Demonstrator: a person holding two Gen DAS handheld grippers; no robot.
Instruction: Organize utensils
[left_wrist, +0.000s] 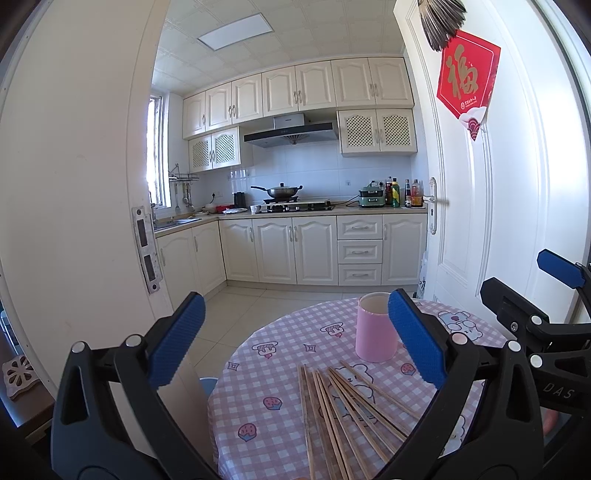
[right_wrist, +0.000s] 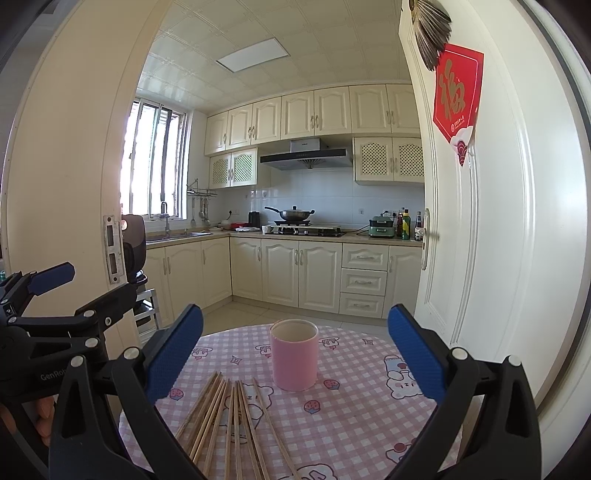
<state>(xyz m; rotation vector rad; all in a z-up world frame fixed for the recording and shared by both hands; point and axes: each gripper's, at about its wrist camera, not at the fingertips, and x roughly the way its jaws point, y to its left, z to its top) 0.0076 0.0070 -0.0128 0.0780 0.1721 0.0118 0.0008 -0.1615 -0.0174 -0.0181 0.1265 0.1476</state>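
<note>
Wooden chopsticks (right_wrist: 229, 424) lie loose in a fan on a round table (right_wrist: 351, 417) covered with a pink-and-white checked cloth printed with cartoon bears and strawberries. Just behind them stands a pink cylindrical holder (right_wrist: 294, 354), upright, with its mouth open; it is near the sticks but not touching them. None of the chopsticks is in the holder.

From the left wrist view the left gripper (left_wrist: 295, 339) hovers above the near edge of the table, its blue-padded jaws spread wide with nothing between them; the holder (left_wrist: 375, 326) shows just inside the right finger and the chopsticks (left_wrist: 347, 413) spread out below. The right gripper (right_wrist: 295, 350) is likewise spread wide and empty, framing the holder between its blue pads. Each gripper shows at the edge of the other's view, side by side.

Beyond the table an open white door (right_wrist: 480, 229) carries a red paper decoration (right_wrist: 456, 96), and the doorway gives onto a kitchen with cream cabinets (right_wrist: 303, 269), a wok (right_wrist: 293, 213) on the stove and a window (right_wrist: 155, 162) at the left
</note>
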